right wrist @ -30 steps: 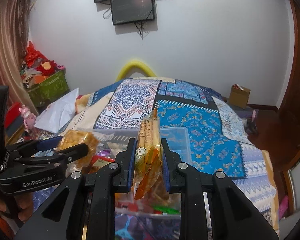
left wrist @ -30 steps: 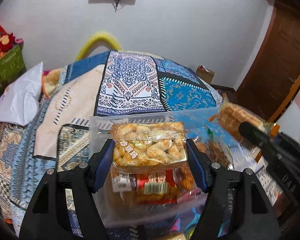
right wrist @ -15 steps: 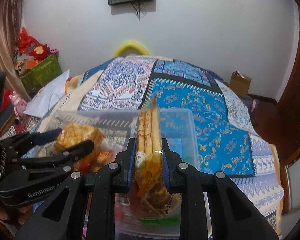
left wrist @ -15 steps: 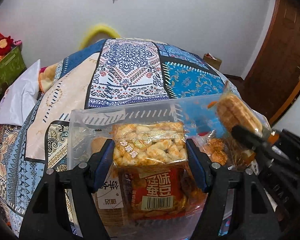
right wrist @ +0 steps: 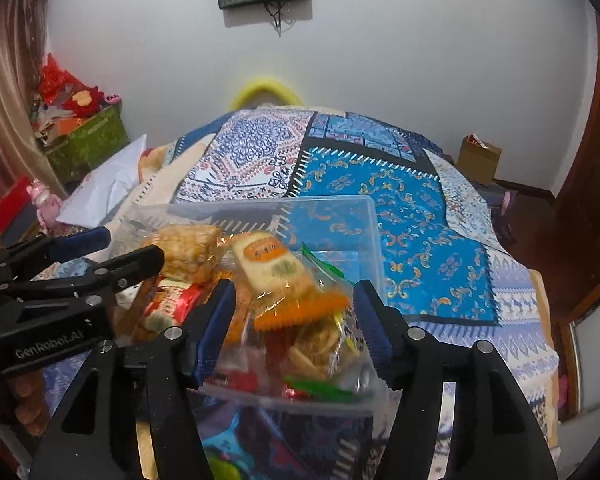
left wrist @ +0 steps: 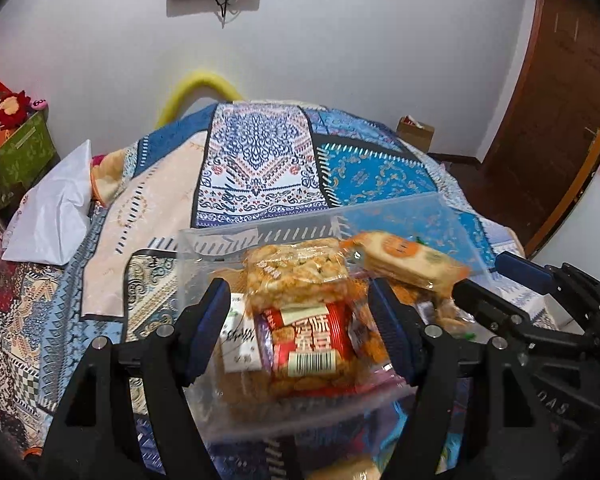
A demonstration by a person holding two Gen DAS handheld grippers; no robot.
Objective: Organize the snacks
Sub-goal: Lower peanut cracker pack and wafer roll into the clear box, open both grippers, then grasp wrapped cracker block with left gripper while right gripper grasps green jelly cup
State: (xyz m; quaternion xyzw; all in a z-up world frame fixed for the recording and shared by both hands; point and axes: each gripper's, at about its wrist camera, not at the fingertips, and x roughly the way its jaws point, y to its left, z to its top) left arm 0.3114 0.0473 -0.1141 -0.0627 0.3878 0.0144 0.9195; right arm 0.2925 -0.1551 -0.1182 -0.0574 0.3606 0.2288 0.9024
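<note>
A clear plastic bin (left wrist: 260,236) (right wrist: 372,216) sits on the patterned bed and holds several snack packs. A red-labelled pack of puffed rice snack (left wrist: 300,280) (right wrist: 188,252) lies in it between my left gripper's (left wrist: 300,320) spread fingers, free of the pads. An orange-and-cream cracker pack (right wrist: 276,272) (left wrist: 408,260) lies on the pile between my right gripper's (right wrist: 292,316) wide-open fingers, untouched. Each gripper shows from the side in the other's view.
The patchwork bedspread (left wrist: 260,160) stretches beyond the bin. A white pillow (left wrist: 52,208) and a green box (right wrist: 88,140) are at the left. A cardboard box (right wrist: 480,156) and a wooden door (left wrist: 560,100) are at the right.
Both grippers opened over the bin and let go of their packs. The rice snack and the cracker pack now lie on the pile inside.
</note>
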